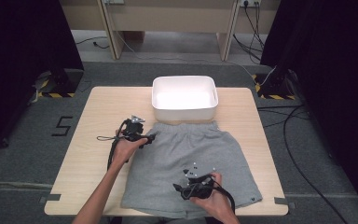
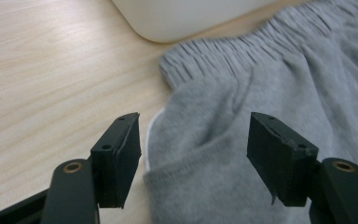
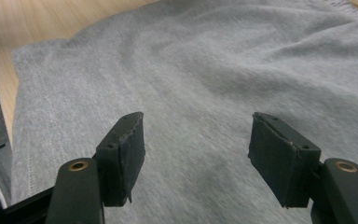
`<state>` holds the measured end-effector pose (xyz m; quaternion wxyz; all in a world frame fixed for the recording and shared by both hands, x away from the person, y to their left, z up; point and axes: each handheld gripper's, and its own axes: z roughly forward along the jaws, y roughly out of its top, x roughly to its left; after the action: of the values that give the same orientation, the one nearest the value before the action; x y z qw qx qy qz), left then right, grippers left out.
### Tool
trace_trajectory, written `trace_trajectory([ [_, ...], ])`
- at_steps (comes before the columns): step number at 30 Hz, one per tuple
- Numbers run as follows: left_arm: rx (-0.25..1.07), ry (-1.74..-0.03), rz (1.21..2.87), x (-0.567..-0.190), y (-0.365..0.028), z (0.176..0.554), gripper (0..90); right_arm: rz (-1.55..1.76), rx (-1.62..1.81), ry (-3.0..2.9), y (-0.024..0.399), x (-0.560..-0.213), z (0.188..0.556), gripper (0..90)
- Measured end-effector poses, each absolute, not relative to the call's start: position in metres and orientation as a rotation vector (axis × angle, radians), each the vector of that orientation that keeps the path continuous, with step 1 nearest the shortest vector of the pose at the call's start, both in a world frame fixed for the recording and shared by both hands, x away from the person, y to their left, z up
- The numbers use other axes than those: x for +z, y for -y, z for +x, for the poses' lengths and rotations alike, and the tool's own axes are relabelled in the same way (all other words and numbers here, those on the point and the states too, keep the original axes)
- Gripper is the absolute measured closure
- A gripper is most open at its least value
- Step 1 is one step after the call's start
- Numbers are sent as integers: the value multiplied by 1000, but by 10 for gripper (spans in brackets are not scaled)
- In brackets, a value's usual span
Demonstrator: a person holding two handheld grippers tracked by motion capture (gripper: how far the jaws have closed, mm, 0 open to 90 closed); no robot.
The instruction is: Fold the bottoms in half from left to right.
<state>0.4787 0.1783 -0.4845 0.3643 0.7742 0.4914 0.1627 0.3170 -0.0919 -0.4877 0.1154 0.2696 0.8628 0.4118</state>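
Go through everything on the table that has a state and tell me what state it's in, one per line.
grey shorts: spread flat on the table, unfolded, waistband toward the tub.
white tub: upright, empty, just beyond the waistband.
left tongs: open, at the shorts' left edge near the waistband, gripping nothing.
right tongs: open, over the lower part of the shorts, gripping nothing.
wooden table: bare around the shorts and tub.

shorts: grey cotton shorts (image 1: 191, 163) lie on light wooden table (image 1: 98, 107), waistband far
tub: white plastic tub (image 1: 184, 98) just behind waistband
my left gripper (image 1: 150, 138): over shorts' left edge
my right gripper (image 1: 181, 188): over near hem
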Motion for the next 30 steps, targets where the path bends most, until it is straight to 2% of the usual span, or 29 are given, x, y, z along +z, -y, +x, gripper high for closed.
trace_trajectory([
  [21, 373, -1305, 2057, -497, -157, 522, 387, 722, 1211, -2582, 71, -493, 309, 364],
  [23, 361, -1295, 2077, -500, -156, 525, 422, 709, 1218, -2587, 67, -493, 307, 364],
  [25, 339, -1258, 2101, -501, -155, 526, 523, 700, 1221, -2591, 64, -492, 306, 363],
  [30, 386, -1232, 2140, -501, -153, 524, 691, 655, 1245, -2604, 50, -490, 301, 363],
])
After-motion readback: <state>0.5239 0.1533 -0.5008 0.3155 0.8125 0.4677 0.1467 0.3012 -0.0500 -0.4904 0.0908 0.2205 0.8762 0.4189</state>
